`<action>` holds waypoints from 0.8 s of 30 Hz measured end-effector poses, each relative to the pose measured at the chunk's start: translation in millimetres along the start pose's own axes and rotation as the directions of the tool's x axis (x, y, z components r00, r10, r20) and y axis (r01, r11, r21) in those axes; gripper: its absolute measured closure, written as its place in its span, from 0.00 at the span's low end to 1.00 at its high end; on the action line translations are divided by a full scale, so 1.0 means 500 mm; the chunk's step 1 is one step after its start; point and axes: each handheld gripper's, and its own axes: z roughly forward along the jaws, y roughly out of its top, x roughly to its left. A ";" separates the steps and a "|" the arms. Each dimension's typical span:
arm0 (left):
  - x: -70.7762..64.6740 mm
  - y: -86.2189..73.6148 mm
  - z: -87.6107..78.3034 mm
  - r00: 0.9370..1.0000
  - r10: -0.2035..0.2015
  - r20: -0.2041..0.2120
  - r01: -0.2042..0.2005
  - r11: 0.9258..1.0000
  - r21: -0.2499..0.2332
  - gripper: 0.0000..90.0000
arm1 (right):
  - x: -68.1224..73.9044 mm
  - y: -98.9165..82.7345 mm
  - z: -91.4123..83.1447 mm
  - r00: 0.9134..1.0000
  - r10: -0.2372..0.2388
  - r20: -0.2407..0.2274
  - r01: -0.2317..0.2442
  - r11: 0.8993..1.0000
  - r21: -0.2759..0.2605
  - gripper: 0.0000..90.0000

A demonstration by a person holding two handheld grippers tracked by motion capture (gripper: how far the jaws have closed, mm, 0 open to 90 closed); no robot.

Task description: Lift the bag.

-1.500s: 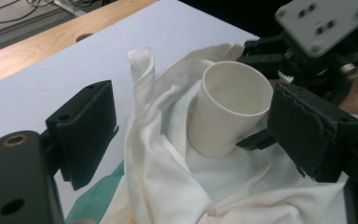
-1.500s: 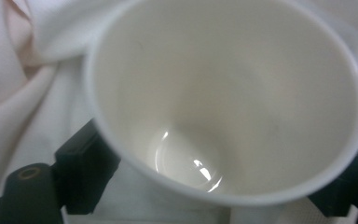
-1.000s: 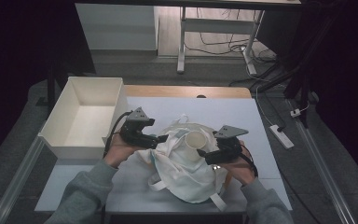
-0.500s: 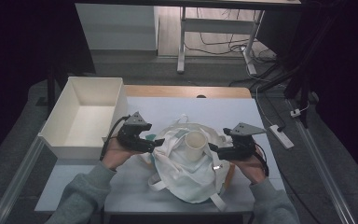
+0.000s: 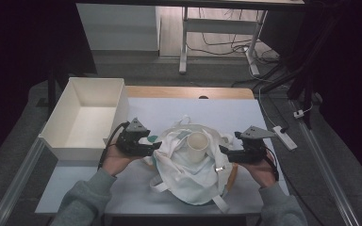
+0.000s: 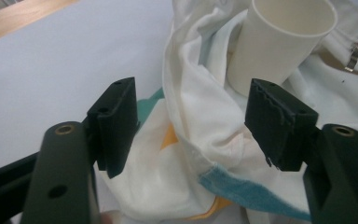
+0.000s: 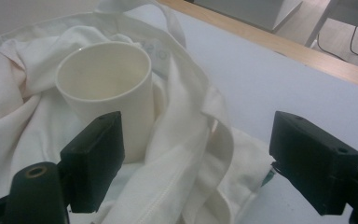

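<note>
A cream cup (image 5: 197, 145) (image 6: 279, 42) (image 7: 107, 88) stands upright in the mouth of a crumpled white cloth bag (image 5: 188, 174) (image 6: 205, 116) (image 7: 23, 107) at the table's middle. My left gripper (image 5: 156, 147) (image 6: 196, 126) is at the bag's left edge. Its jaws have just been closing around a raised fold of the cloth, and the pads stand off the fold on both sides. My right gripper (image 5: 222, 153) (image 7: 200, 154) is at the bag's right edge, open wide, with the bag's hem and a strap lying between its jaws.
An open white box (image 5: 61, 136) sits at the table's left side, close to my left hand. A white power strip (image 5: 283, 136) lies at the right edge. The wooden back edge (image 5: 188, 92) runs behind the bag. A metal clip (image 5: 219, 168) hangs on the bag.
My right gripper has drawn to the right, away from the cup toward the bag's right edge. The left hand has stayed about where it was.
</note>
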 end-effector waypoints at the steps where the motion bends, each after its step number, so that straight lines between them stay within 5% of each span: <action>1: -0.001 -0.002 0.001 1.000 0.001 0.002 -0.001 1.000 0.005 0.40 | 0.000 -0.001 -0.001 1.000 0.002 0.001 -0.002 1.000 0.000 0.20; 12: -0.009 -0.028 0.013 1.000 -0.023 -0.014 0.023 0.998 0.052 0.59 | 0.004 -0.013 -0.009 1.000 -0.014 0.000 0.014 1.000 0.021 0.20; 24: -0.006 -0.045 0.035 0.998 -0.040 -0.042 0.044 0.993 0.111 0.67 | 0.009 -0.022 -0.003 1.000 -0.022 0.001 0.022 0.998 0.054 0.20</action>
